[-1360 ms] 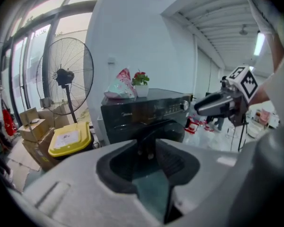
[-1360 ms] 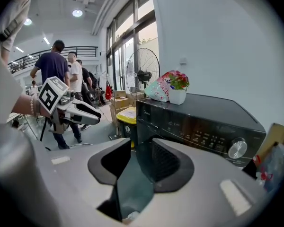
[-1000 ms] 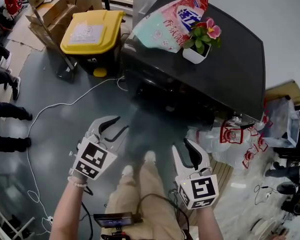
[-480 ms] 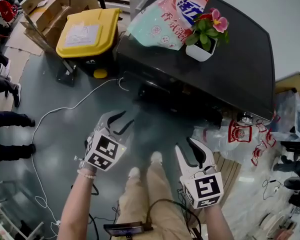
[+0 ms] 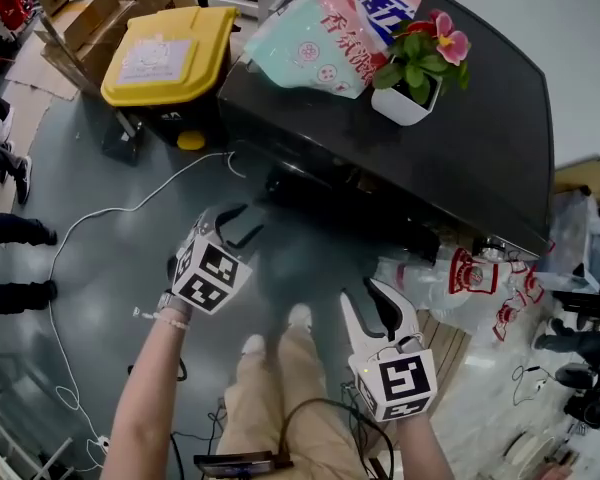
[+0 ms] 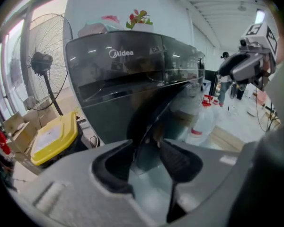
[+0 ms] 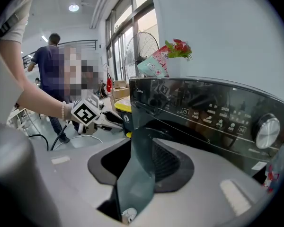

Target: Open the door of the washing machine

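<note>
Fingers (image 6: 111, 167) on my left gripper (image 5: 246, 220) are opening around the edge of the washing machine door (image 6: 149, 112), while those on my right gripper (image 5: 362, 294) stand apart

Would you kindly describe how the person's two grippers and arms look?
The left gripper and right gripper match: pale grey bodies, curved jaws with black pads, and a white cube bearing black square markers. The left one's jaws are opening, with nothing between them. Both forearms are bare, and a pale beaded bracelet circles the left wrist.
</note>
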`<state>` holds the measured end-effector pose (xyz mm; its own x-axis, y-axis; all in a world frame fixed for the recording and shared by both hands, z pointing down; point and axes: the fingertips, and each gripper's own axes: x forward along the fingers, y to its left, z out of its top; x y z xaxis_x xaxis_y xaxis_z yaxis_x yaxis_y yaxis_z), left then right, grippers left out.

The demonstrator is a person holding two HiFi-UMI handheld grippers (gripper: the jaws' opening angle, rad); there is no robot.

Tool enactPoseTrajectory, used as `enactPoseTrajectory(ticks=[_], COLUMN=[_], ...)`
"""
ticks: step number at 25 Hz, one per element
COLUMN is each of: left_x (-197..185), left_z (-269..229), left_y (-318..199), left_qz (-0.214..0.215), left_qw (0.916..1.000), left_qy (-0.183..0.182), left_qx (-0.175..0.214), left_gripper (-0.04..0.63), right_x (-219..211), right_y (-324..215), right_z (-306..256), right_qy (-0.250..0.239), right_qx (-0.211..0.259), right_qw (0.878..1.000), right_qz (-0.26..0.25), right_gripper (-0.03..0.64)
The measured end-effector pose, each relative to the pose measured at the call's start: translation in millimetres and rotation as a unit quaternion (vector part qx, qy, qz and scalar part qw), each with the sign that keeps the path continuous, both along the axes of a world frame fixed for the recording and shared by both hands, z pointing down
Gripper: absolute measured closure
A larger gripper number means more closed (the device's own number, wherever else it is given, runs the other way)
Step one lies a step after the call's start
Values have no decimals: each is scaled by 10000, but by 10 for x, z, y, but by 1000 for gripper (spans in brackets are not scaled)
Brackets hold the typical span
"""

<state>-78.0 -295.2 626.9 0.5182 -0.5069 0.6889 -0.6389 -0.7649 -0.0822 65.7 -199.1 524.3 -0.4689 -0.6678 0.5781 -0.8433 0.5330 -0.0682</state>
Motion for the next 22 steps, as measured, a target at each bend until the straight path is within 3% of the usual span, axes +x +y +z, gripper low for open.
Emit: enactPoseTrajectory(ticks=[7, 22], left_x=[57, 282], left_z=[412, 739], left_y=[-107, -311], left_qz=[151, 325], left_qw=[9987, 9965], left_qy=[-447, -701], left_qx=[-213, -315], left_gripper=[426, 430], right_x=[84, 262], right_y=[19, 17], right_z=[135, 369], right_qy=[18, -23], right_qx=[-86, -275], right_qw=[9998, 9996], right_qz=[-153, -46], right_gripper=[494, 494])
